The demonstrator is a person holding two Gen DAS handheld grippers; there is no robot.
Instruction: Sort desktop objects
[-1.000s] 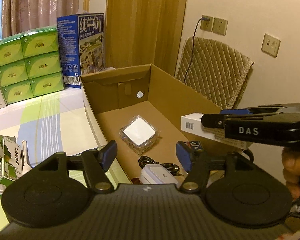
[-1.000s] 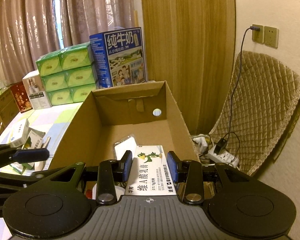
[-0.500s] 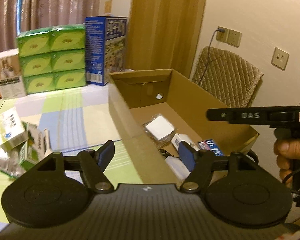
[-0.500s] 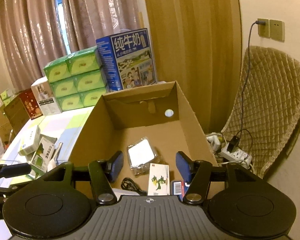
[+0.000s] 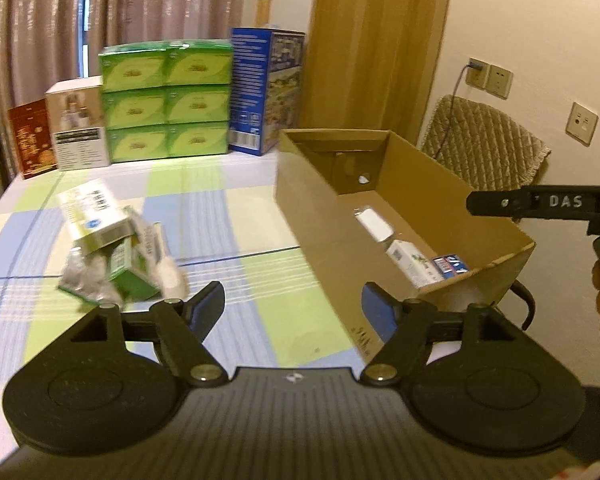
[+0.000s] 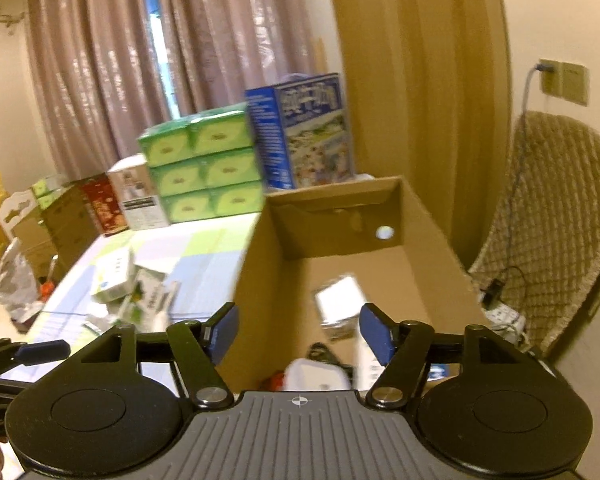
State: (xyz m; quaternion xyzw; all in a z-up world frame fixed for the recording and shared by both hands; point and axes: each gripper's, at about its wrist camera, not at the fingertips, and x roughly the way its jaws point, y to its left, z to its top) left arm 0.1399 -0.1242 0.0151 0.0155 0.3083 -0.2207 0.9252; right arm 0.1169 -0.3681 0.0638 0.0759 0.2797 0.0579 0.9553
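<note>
Cardboard box (image 5: 432, 216) is sitting open at the right of centre in the left wrist view, its near corner falling between the fingers of the left gripper (image 5: 293, 307), which is hovering with its jaws spread wide and gripping nothing. Inside the box, a clear-wrapped white square item (image 5: 374, 224) is lying toward the middle, and a white ointment carton (image 5: 410, 266) is resting near the lower right wall, just beside a small blue packet (image 5: 449, 266). At the left of the frame, a pile of medicine boxes (image 5: 108, 248) is lying jumbled on the checked desk (image 5: 220, 208), well apart from the box.

In the right wrist view, the right gripper (image 6: 298, 330) is hanging above the near end of the box, jaws wide apart and holding nothing. A white rounded device (image 6: 316, 374) is showing just below its fingertips, blurred.

Green tissue packs (image 5: 166, 98) and a blue milk carton (image 5: 266, 88) are standing stacked along the upper middle of the frame.
</note>
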